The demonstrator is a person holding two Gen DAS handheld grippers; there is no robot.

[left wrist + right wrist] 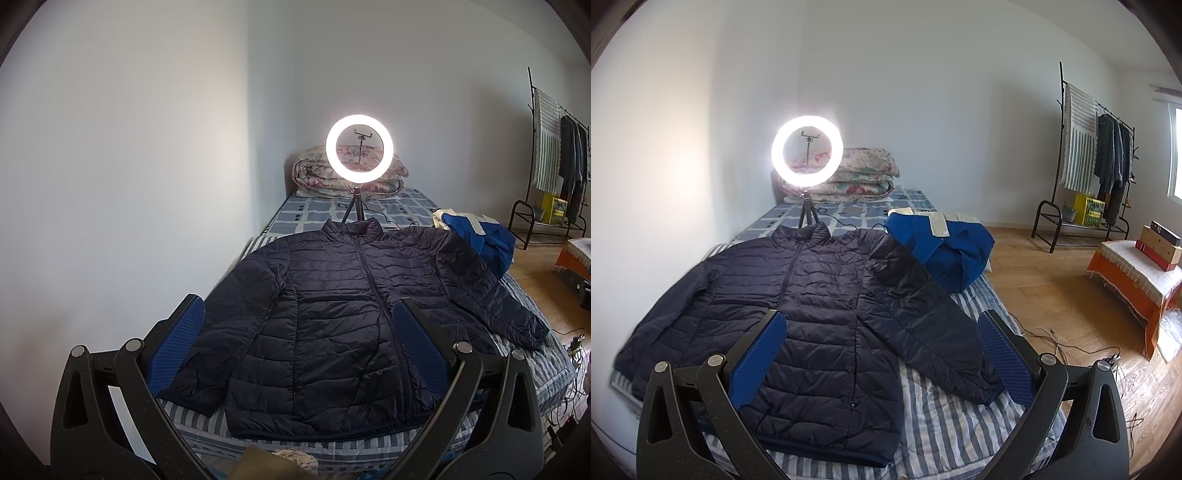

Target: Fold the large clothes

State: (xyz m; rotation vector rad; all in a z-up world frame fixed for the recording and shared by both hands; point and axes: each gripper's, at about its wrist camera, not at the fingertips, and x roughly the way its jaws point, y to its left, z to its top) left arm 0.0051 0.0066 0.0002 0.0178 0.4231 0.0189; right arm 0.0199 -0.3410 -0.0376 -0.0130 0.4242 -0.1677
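So your left gripper (299, 332) and right gripper (882, 343) both hover spread wide, holding nothing, above the navy puffer jacket (332, 302) lying flat, zipped, on the striped bed (945, 424).

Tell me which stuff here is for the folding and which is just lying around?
For the folding:
- dark puffer jacket, spread flat on the bed
- left hand-held gripper, open
- right hand-held gripper, open
- blue garment, possibly next

Just lying around:
- ring light
- folded floral quilt
- clothes rack
- orange-covered bench
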